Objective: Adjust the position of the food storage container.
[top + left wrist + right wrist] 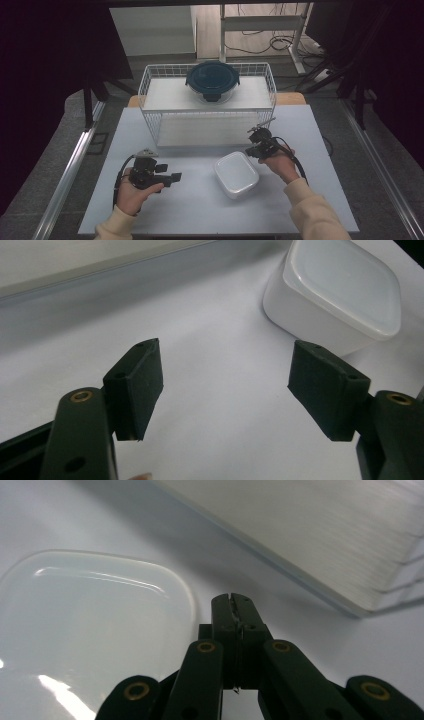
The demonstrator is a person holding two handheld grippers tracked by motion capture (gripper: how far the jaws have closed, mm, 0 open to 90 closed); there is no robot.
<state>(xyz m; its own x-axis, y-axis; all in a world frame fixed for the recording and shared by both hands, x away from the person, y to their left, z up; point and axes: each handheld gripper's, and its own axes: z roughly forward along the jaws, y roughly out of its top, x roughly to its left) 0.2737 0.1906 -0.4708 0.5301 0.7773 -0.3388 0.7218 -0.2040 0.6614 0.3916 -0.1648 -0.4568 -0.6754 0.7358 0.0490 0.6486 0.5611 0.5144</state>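
1. Fingers on my left gripper [172, 177] are standing spread wide with nothing between them, aiming across the worktop [200, 205] toward the white lidded container [236, 174].
2. My right gripper [251, 150] is hovering just beside that container's far right corner, its fingers [235, 615] clenched together on nothing.
3. That container is sitting on the worktop between my two hands, in front of the white wire basket [150, 82].
4. A round container with a dark blue lid [213, 80] is resting on the shelf in that basket.
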